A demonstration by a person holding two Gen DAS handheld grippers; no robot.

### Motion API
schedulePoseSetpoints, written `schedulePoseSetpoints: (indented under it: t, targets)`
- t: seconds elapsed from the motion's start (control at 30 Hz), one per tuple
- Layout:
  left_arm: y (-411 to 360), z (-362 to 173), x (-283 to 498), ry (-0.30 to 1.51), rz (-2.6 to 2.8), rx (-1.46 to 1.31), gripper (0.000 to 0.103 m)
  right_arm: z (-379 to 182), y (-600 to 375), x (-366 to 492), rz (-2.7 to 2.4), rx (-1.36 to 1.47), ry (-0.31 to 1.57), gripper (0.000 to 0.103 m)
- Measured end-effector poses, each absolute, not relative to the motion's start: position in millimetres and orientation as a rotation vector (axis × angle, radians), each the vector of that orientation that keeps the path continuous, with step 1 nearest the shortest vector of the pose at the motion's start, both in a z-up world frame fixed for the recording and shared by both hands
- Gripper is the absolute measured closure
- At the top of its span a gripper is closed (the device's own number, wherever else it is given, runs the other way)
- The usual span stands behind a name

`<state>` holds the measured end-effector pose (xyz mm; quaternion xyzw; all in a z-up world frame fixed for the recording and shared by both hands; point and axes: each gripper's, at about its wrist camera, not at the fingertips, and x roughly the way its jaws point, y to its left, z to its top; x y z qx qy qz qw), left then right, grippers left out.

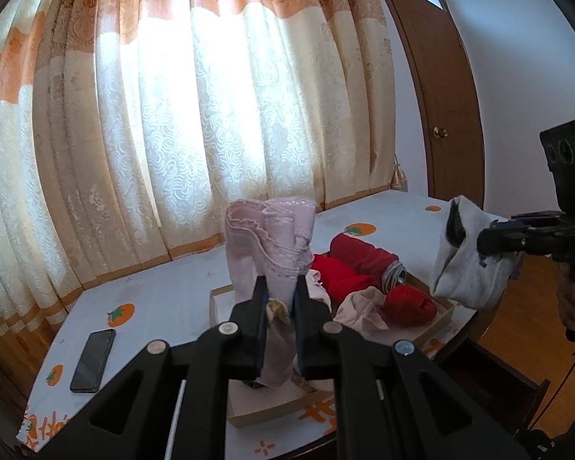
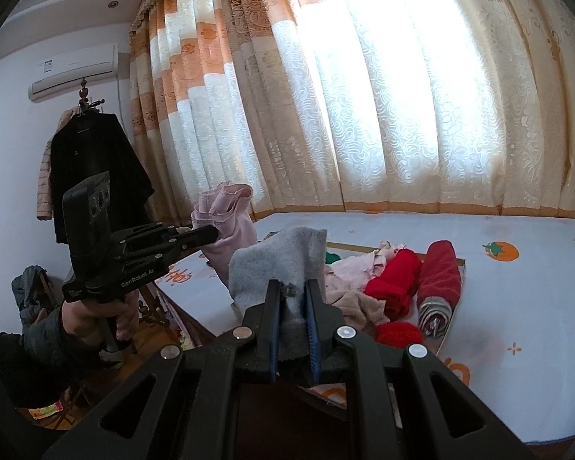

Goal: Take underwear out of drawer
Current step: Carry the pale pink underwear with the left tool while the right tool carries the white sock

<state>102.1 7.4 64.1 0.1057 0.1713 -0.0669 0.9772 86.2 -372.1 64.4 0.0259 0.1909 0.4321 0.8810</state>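
My left gripper (image 1: 281, 301) is shut on pink lace-trimmed underwear (image 1: 268, 241), which stands up above the fingers and hangs below them, lifted over the shallow cardboard drawer (image 1: 439, 324). The right wrist view shows that same left gripper (image 2: 214, 233) and pink underwear (image 2: 234, 222) at the left. My right gripper (image 2: 293, 306) is shut on a grey underwear piece (image 2: 283, 264), held above the drawer's near end. Seen from the left wrist, the right gripper (image 1: 483, 243) with the grey piece (image 1: 467, 268) is at the right. Red rolls (image 2: 396, 281) and pale garments (image 2: 349, 287) still lie in the drawer.
The drawer sits on a table with a white cloth printed with orange fruit (image 1: 165, 303). A black phone (image 1: 94, 360) lies on its left part. Curtains (image 1: 195, 115) hang behind, a wooden door (image 1: 437, 88) stands at the right, and dark coats (image 2: 96, 168) hang at the left.
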Motion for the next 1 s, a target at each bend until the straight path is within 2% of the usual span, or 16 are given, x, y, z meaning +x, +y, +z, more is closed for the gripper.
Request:
schedulePoseSetpoints:
  t: [1.0]
  targets:
    - [4.7, 58.0, 198.3, 0.486, -0.172, 0.194, 0.093, 62.4, -358.5, 176.6, 0.823, 0.077, 0.479, 0.09]
